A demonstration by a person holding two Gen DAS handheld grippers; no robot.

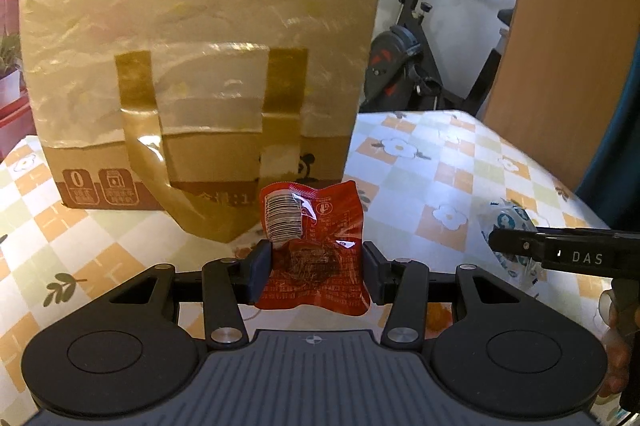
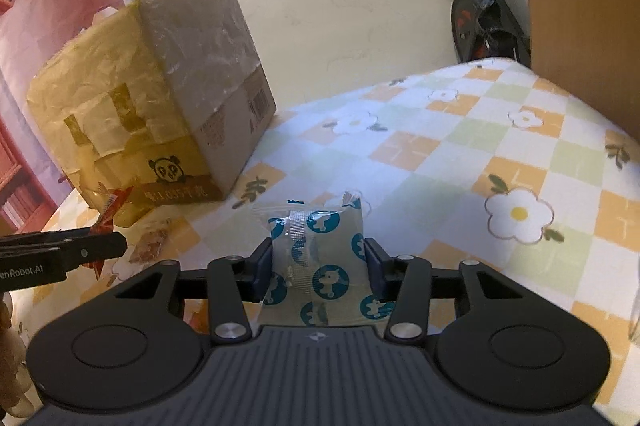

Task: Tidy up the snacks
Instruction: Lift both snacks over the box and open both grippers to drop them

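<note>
1. Standing at the far left of a checked, flowered tablecloth (image 1: pixel 460 161), a taped cardboard box (image 1: pixel 200 73) serves as the landmark; a panda mark shows low on its front in the right wrist view.
2. Just in front of the box, the left gripper (image 1: pixel 316 270) is clenched on a red packet (image 1: pixel 314 250). Both pads press the packet's sides, and a barcode label sits at its upper left corner. The packet stands upright between the jaws, its top edge overlapping the box's lower front in the left wrist view.
3. Seen from the right wrist camera, the same red packet (image 2: pixel 108 222) pokes out edge-on from the left gripper's black fingers (image 2: pixel 80 250), near the box's front bottom corner.
4. Right of the box and nearer the camera, the right gripper (image 2: pixel 318 266) is closed on a clear packet (image 2: pixel 320 258) printed with blue round emblems. The packet is pinched at both sides and stands upright.
5. In the left wrist view that clear packet (image 1: pixel 508 226) appears well to the right of the box, at the tip of the right gripper's finger (image 1: pixel 560 254), which is lettered "DAS".
6. Behind the table, farther right of the box, an exercise bike (image 1: pixel 424 57) stands against a pale wall, beside a wooden panel (image 1: pixel 572 45).
</note>
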